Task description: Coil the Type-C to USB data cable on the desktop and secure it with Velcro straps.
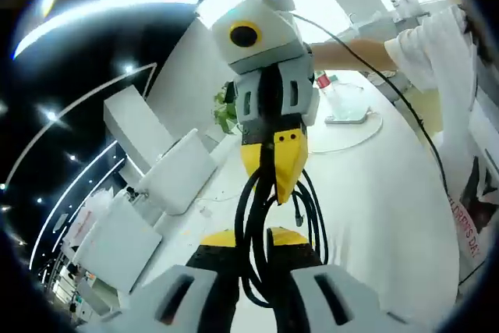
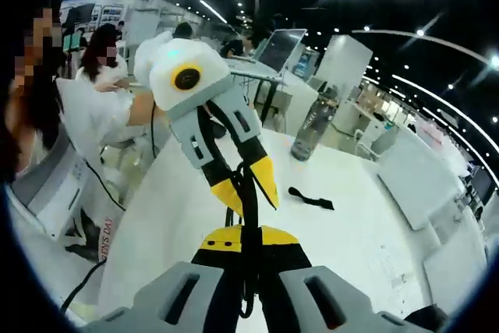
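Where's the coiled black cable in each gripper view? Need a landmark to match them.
Left gripper view: the black cable hangs in loops at lower centre, held between the left gripper below and the right gripper above.
Right gripper view: the cable runs as a thin vertical bundle at lower centre, between the right gripper and the left gripper.
Shared landmark: the white table under both.

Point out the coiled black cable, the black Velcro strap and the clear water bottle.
Coiled black cable point(image 1: 251, 228), left gripper view: hanging loop strands.
Black Velcro strap point(image 2: 310, 198), right gripper view: middle of the strip lying flat on the white table.
Clear water bottle point(image 2: 309, 132), right gripper view: body.
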